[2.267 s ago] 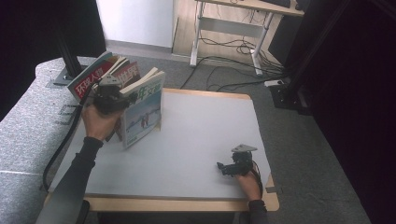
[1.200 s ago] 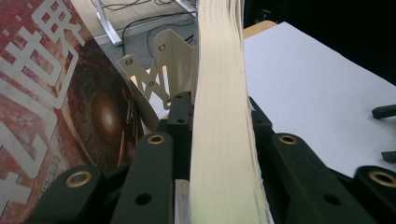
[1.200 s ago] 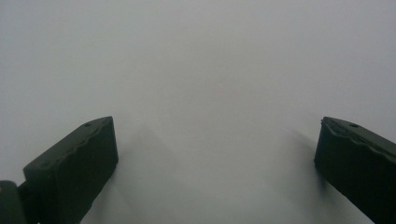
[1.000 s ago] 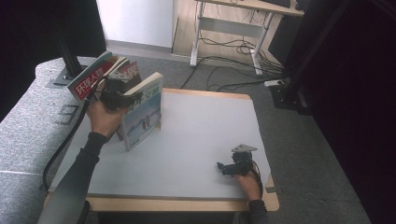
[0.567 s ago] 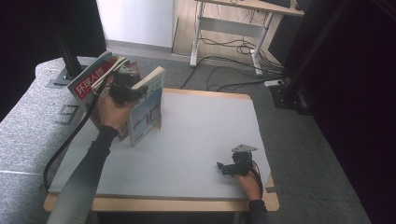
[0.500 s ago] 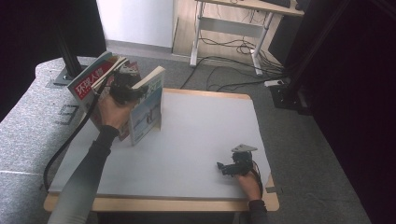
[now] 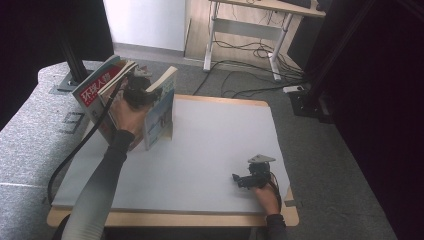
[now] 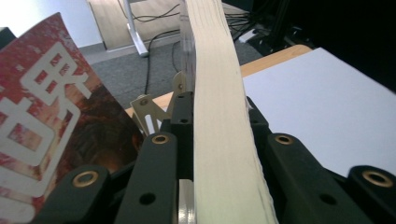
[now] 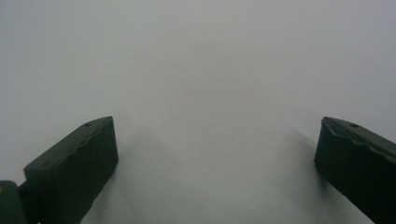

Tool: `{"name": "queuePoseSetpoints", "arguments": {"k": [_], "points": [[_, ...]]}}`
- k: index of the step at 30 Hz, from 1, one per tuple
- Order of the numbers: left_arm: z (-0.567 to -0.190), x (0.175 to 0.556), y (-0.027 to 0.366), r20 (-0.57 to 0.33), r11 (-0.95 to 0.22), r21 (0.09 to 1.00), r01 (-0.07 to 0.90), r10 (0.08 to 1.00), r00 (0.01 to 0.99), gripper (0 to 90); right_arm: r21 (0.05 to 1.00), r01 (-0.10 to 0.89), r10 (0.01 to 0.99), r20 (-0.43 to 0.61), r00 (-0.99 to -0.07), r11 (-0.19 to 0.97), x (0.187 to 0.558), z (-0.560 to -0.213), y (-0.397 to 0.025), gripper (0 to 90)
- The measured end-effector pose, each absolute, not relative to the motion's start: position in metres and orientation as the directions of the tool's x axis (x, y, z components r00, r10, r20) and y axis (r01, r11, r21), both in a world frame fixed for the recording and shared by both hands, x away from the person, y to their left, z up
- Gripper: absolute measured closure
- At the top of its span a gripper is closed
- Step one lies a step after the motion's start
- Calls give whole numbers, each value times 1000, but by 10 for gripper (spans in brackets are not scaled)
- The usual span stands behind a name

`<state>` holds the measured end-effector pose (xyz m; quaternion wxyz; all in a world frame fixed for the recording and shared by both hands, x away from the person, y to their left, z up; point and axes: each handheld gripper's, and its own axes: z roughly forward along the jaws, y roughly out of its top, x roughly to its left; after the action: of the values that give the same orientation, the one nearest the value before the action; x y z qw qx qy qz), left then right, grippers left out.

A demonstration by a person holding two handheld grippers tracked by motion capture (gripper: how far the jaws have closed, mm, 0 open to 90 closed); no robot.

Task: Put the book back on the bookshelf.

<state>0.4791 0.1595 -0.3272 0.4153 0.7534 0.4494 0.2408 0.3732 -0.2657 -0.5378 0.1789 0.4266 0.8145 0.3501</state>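
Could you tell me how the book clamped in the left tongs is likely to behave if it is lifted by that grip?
The book looks like a softcover: its page block curves between the left tongs, so it will probably flex and sag. Gripped only at one edge, it may swing or fan open. Standing upright beside the red magazine, it would probably tip if released.

Left gripper (image 8: 219, 154): black jaws of moulded links, brass-ringed holes at the pivots, a pale metal bracket behind them.
Left cable (image 7: 75, 155): black, trailing from the gripper in a long loop.
Left sleeve (image 7: 100, 185): grey, long and close-fitting, darker at the cuff.
Right gripper (image 7: 248, 179): compact black body, topped by a grey three-cornered plate.
Right jaws: matt black blocks with ridged inner faces, seen in the right gripper view.
Right sleeve (image 7: 276, 222): dark cuff at the wrist.
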Motion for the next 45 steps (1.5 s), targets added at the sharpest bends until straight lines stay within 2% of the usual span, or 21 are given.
{"name": "queuePoseSetpoints", "arguments": {"k": [8,17,25,39,45], "points": [[-328,475,154,-9,-265,844,466,863,505,713,723,570,820,7,-572,391,373,-538,-266,0],[-332,463,152,-15,-272,849,453,844,536,565,723,569,820,6,-572,391,373,-538,-266,0],[-340,448,160,-9,-283,862,421,821,570,521,723,570,820,7,-572,391,373,-538,-266,0],[-372,420,176,-3,-318,854,411,788,616,574,722,569,819,6,-574,393,373,-538,-266,0],[-398,413,177,20,-359,826,435,789,614,600,721,570,820,6,-572,392,373,-538,-266,0]]}}
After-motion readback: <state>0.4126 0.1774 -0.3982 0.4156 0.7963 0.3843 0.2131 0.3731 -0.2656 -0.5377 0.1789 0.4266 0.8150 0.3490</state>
